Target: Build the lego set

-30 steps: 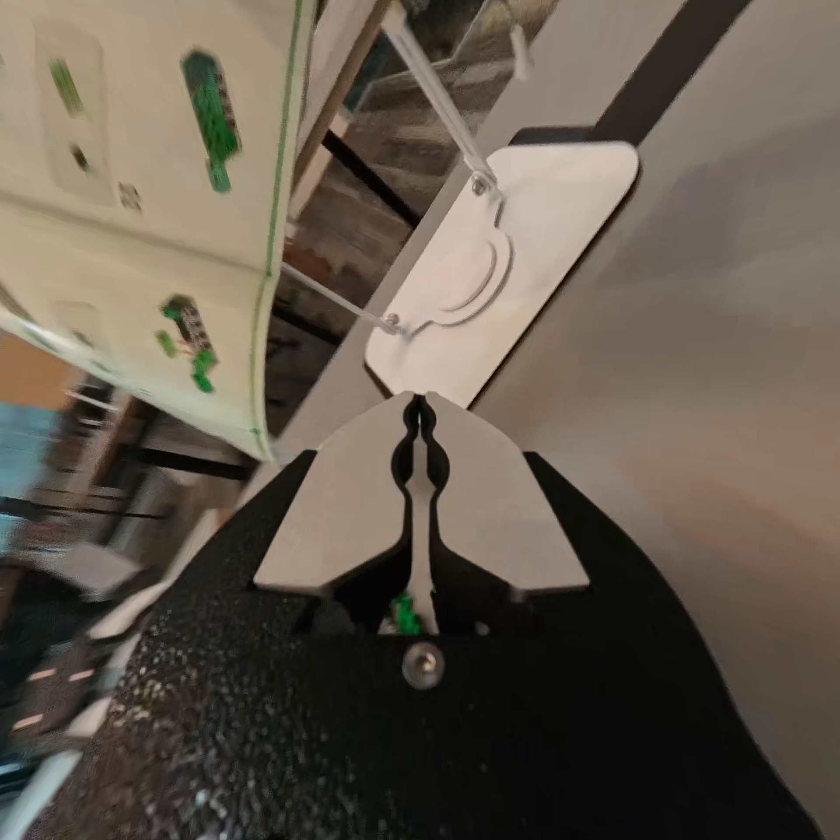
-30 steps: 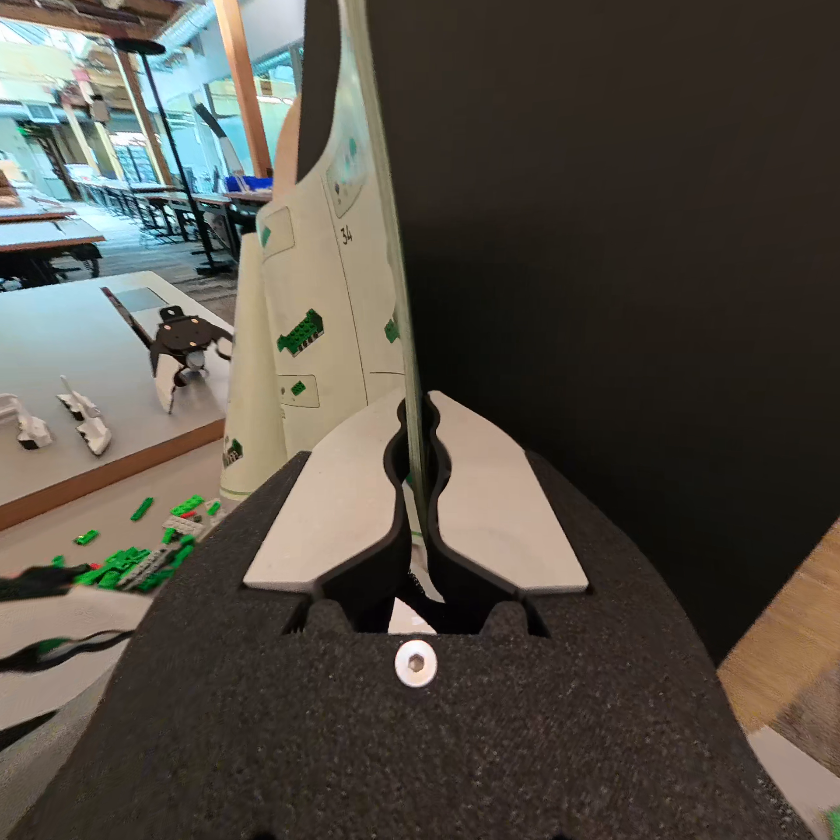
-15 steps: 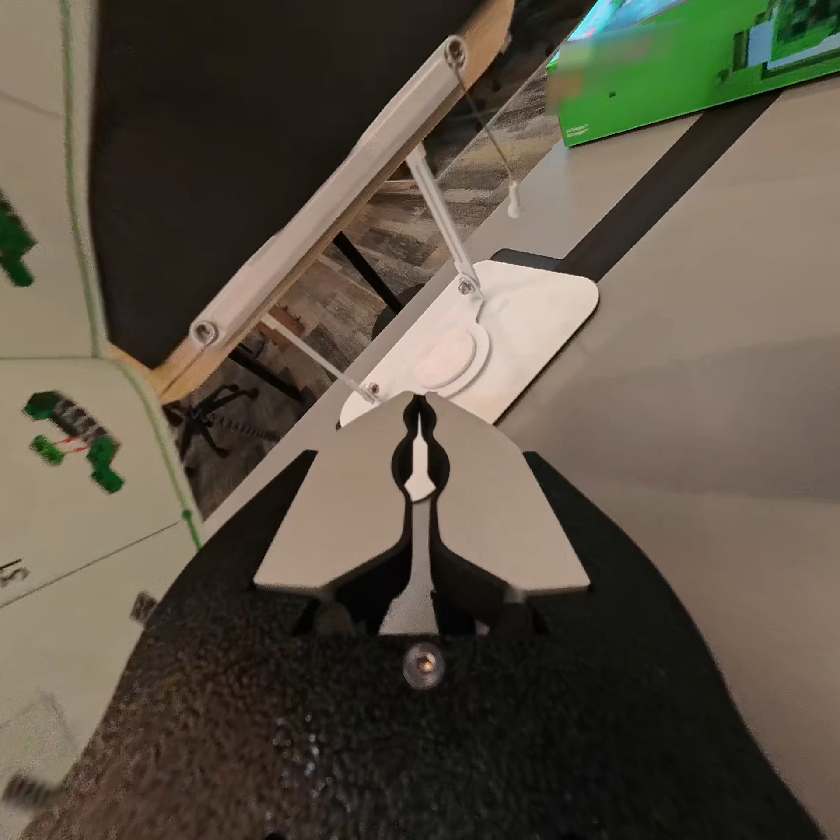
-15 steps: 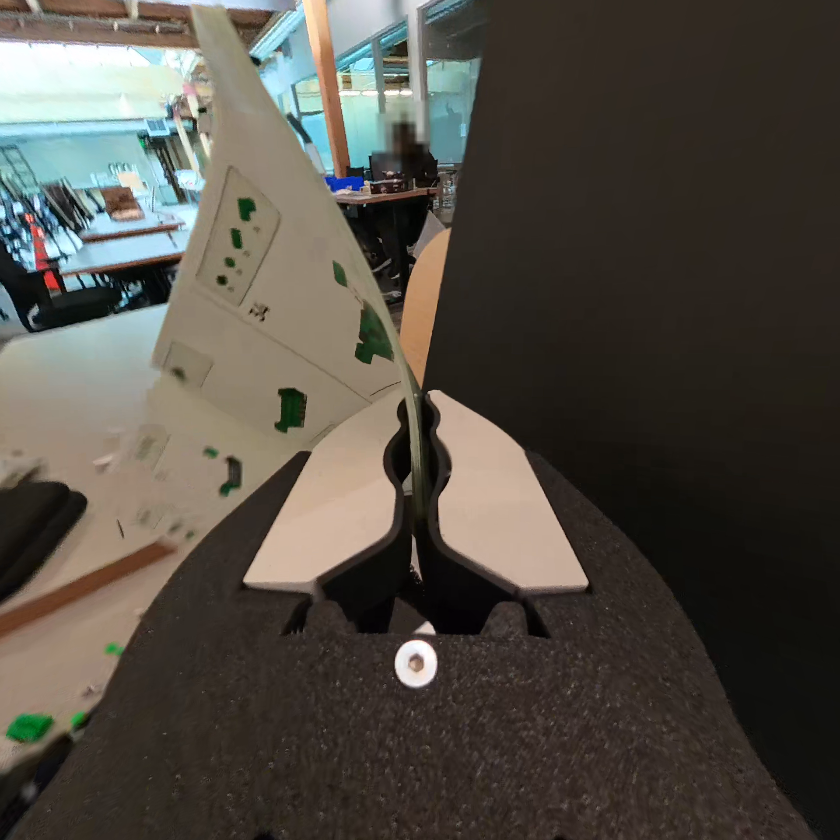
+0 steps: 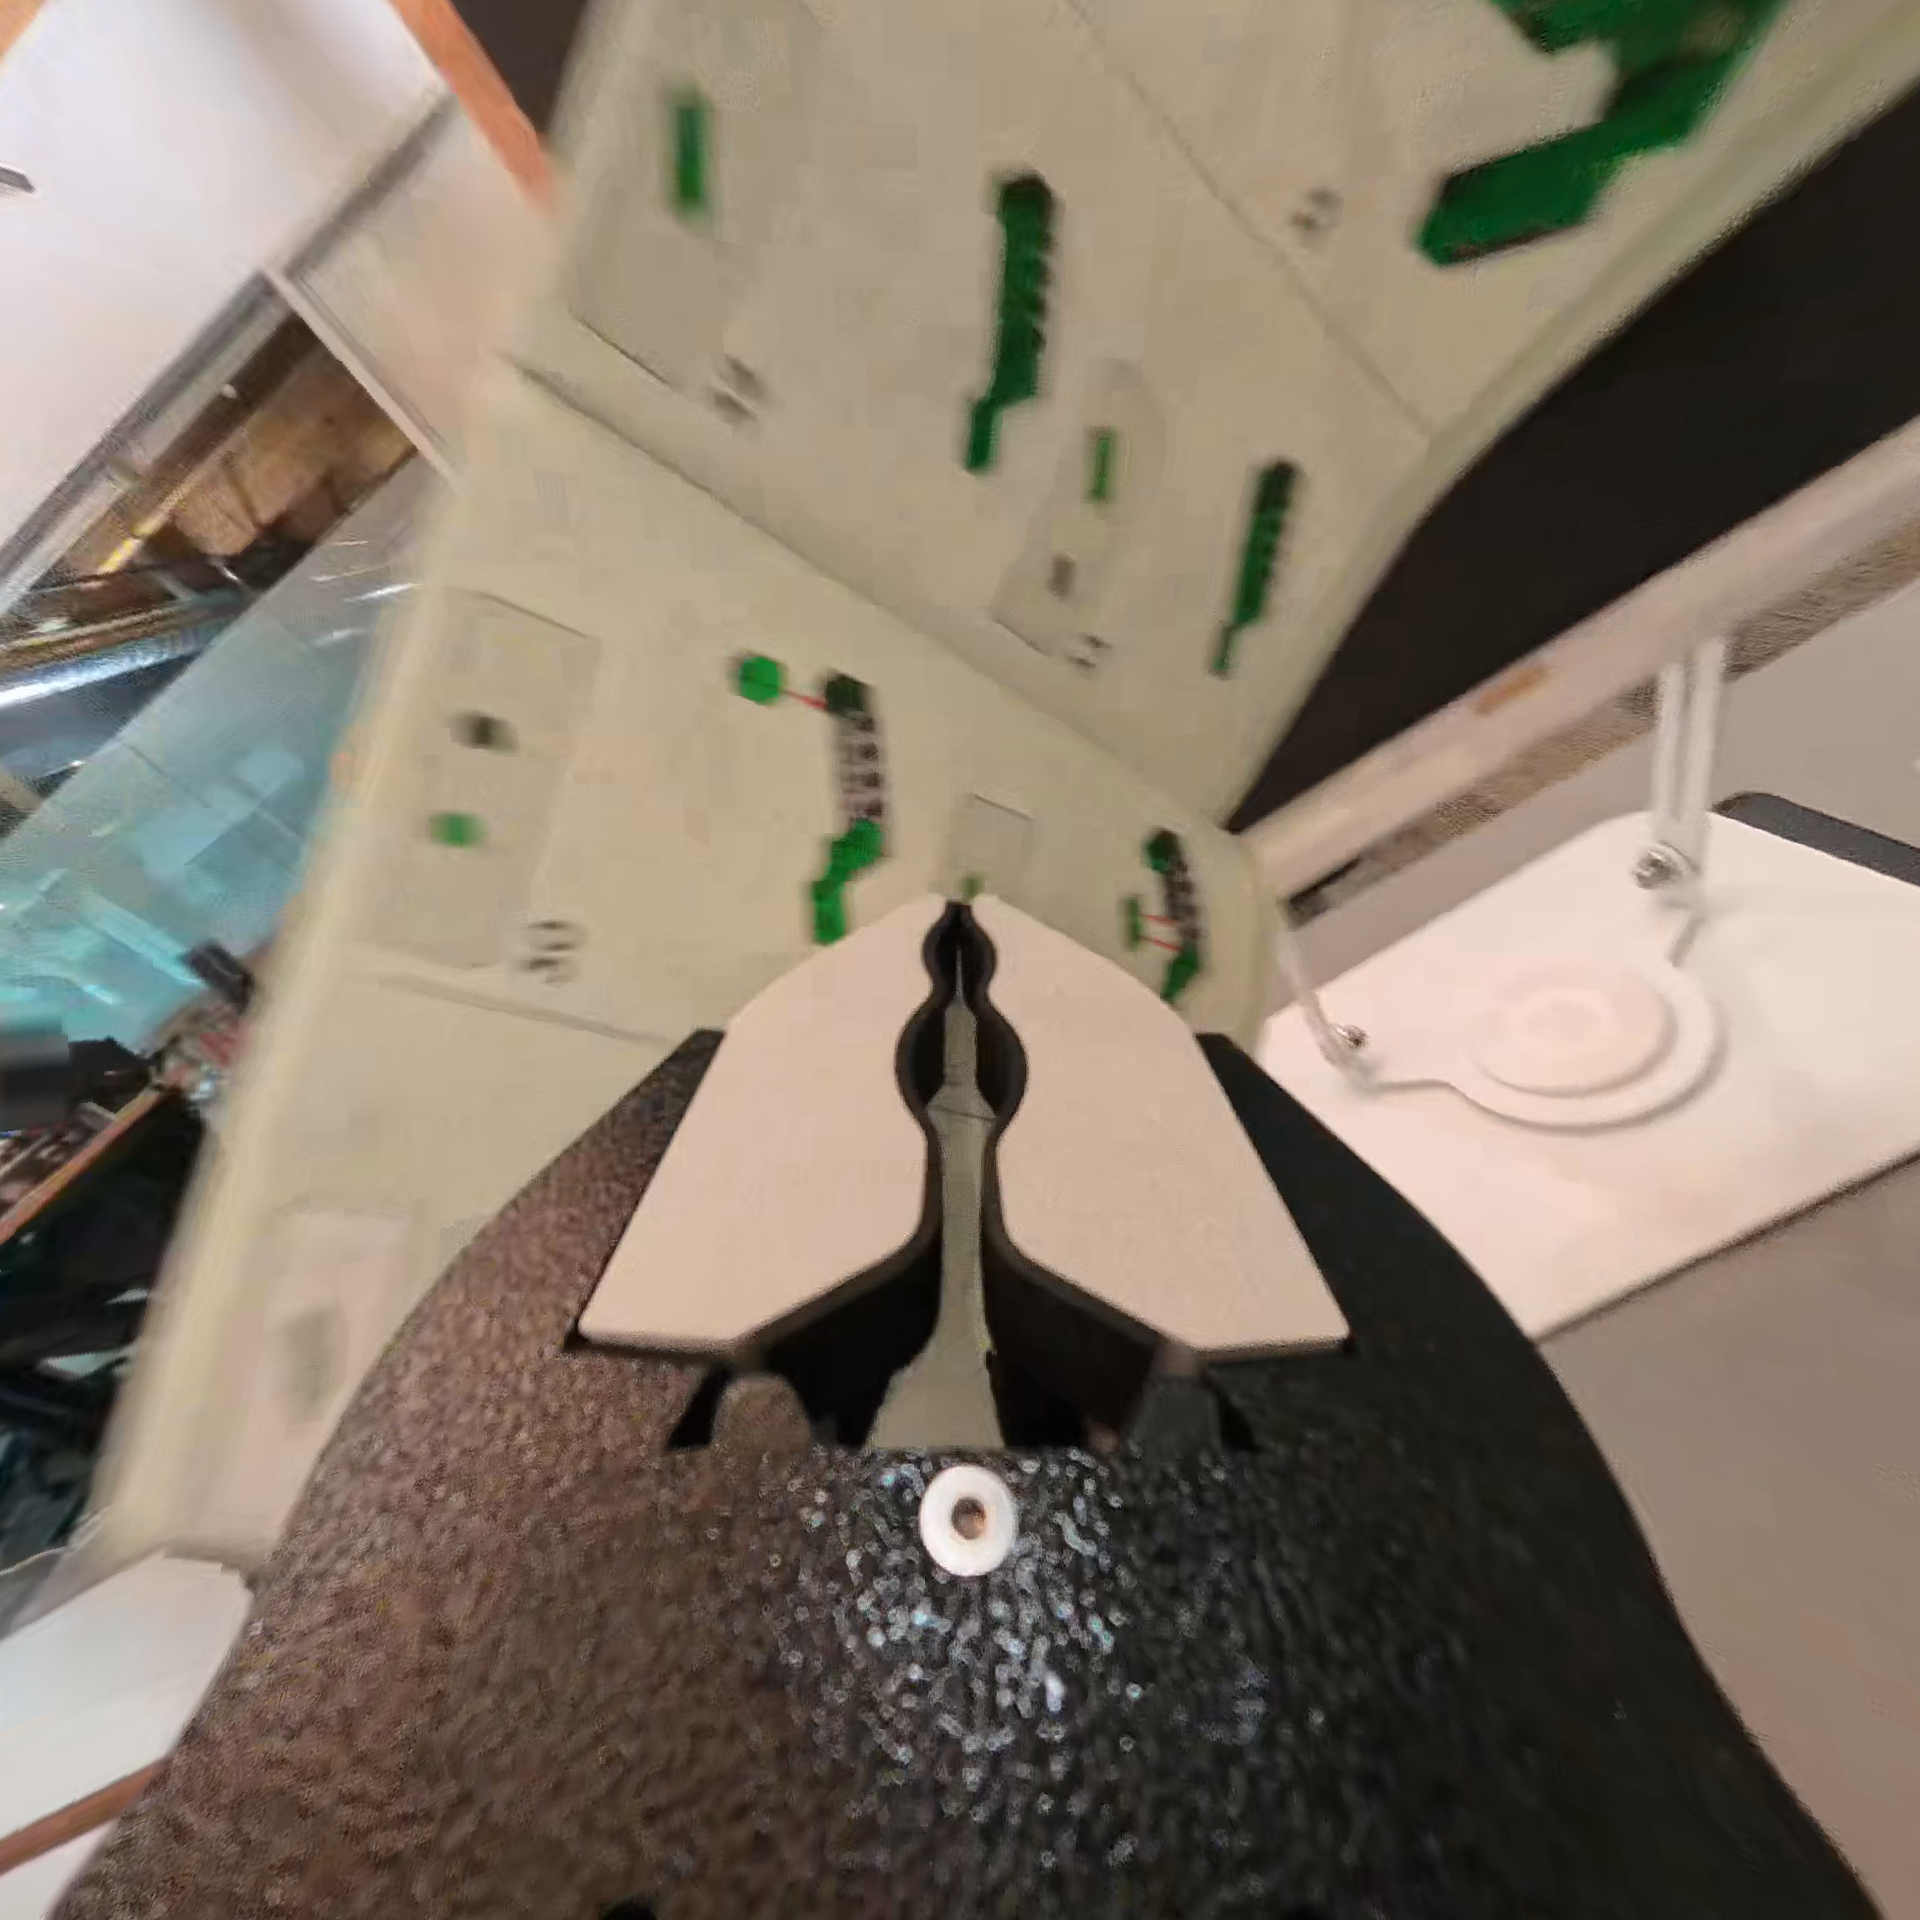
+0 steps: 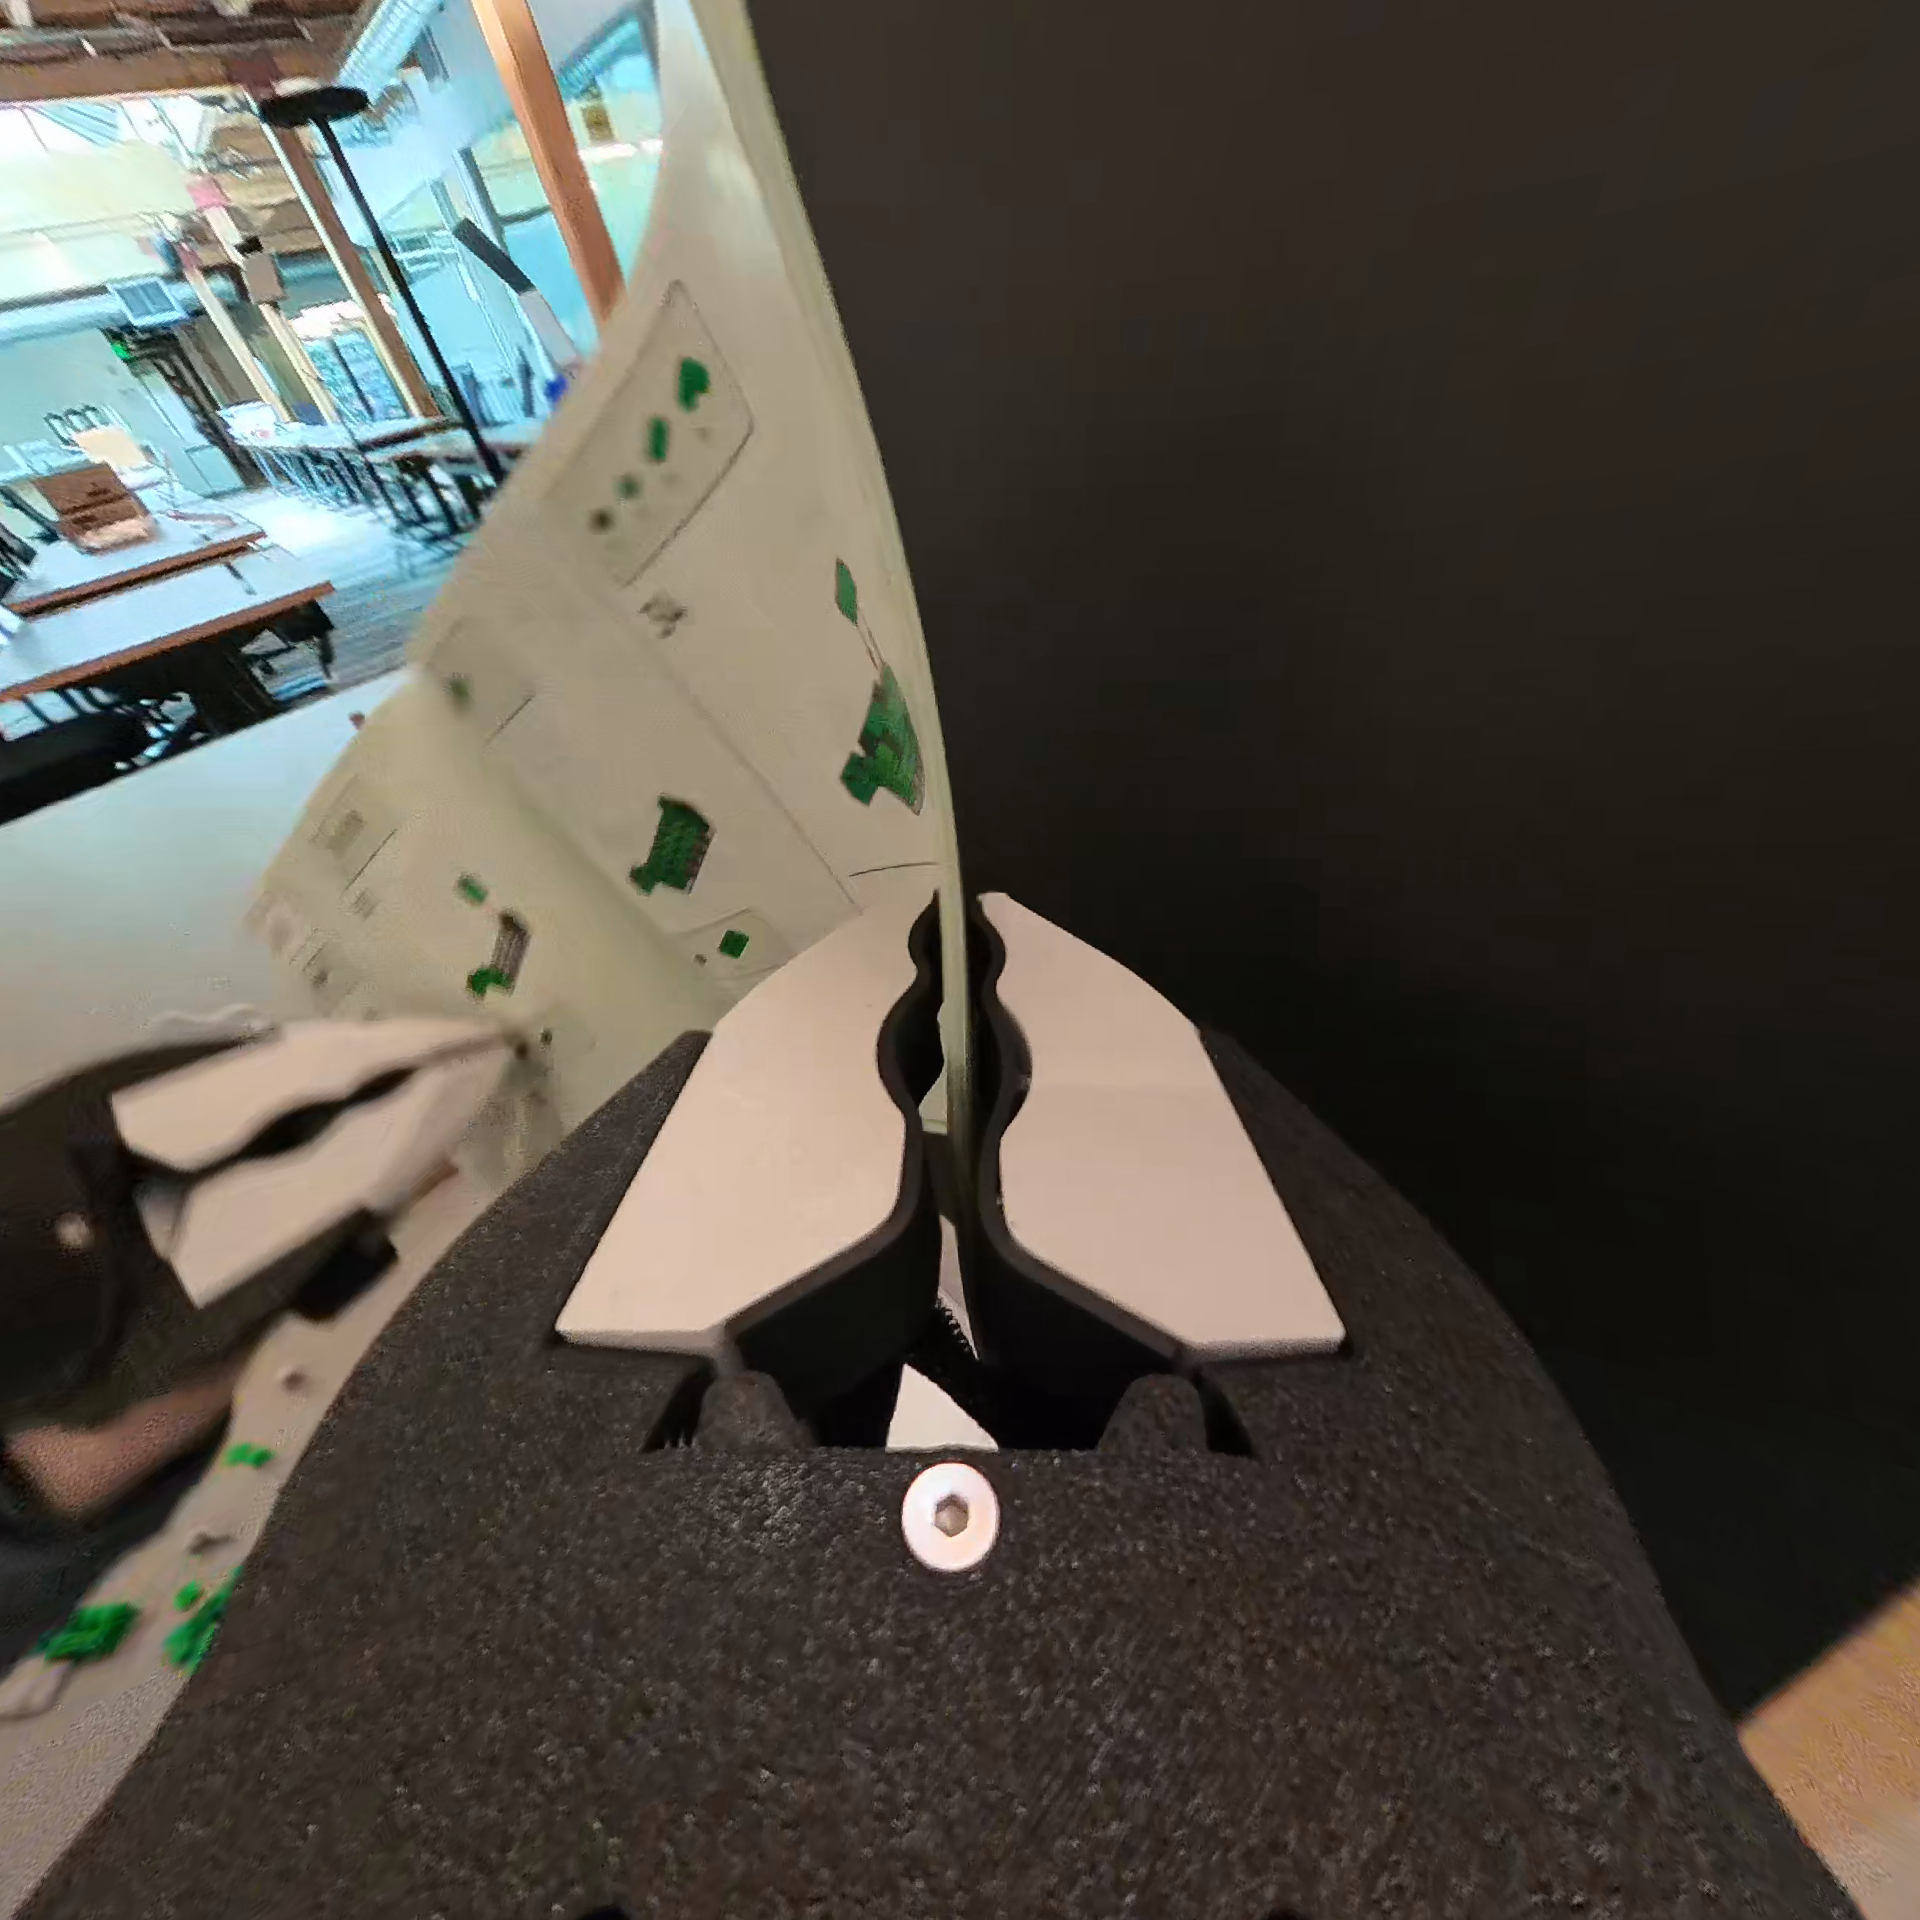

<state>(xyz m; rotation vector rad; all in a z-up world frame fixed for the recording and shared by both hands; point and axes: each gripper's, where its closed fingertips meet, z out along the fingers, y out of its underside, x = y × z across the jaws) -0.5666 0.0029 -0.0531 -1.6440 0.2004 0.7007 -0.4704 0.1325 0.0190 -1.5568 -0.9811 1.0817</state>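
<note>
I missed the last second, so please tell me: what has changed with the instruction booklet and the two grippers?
The left gripper, shut throughout, swung from the white stand base to the instruction booklet, its tips now at a page. The right gripper stayed shut on a booklet page.

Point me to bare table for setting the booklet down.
Bare grey table beside the white stand base, right of the left gripper. Crowded: loose green bricks at the table's near left, under the booklet.

The booklet point(image 6: 727, 665) is standing at eleven o'clock of the right gripper point(image 6: 951, 920), bricks point(image 6: 94, 1642) lying at eight o'clock on the table point(image 6: 125, 914).
</note>
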